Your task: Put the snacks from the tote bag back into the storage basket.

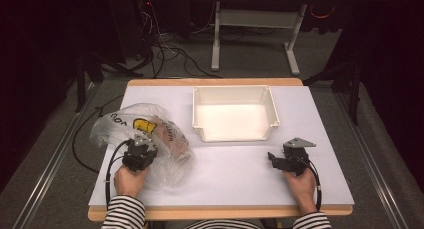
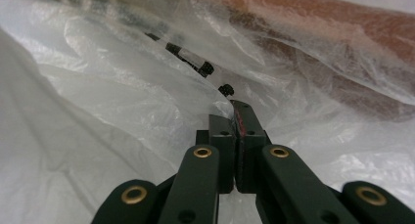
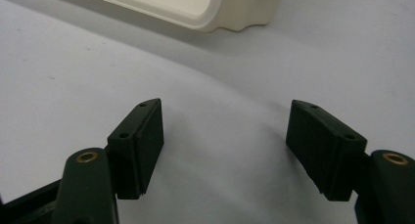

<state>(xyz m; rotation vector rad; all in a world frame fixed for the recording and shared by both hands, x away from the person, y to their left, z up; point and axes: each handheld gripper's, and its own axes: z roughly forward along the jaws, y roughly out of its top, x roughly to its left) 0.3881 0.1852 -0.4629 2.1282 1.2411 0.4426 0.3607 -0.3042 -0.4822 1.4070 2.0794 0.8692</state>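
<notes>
Left tongs (image 2: pixel 235 131) pinch a fold of the plastic bag (image 1: pixel 150 134) left of the white bin (image 1: pixel 235 114) (bag not yet lifted off the worktop (image 1: pixel 240 169)); right tongs (image 3: pixel 225 145) gape empty, nearer than the bin

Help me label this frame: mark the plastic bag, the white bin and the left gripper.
plastic bag (image 1: pixel 117 120): high view, its crinkled upper left side.
white bin (image 1: pixel 235 89): high view, its far rim.
left gripper (image 2: pixel 238 117): left gripper view, its closed jaw tips pinching the film.
</notes>
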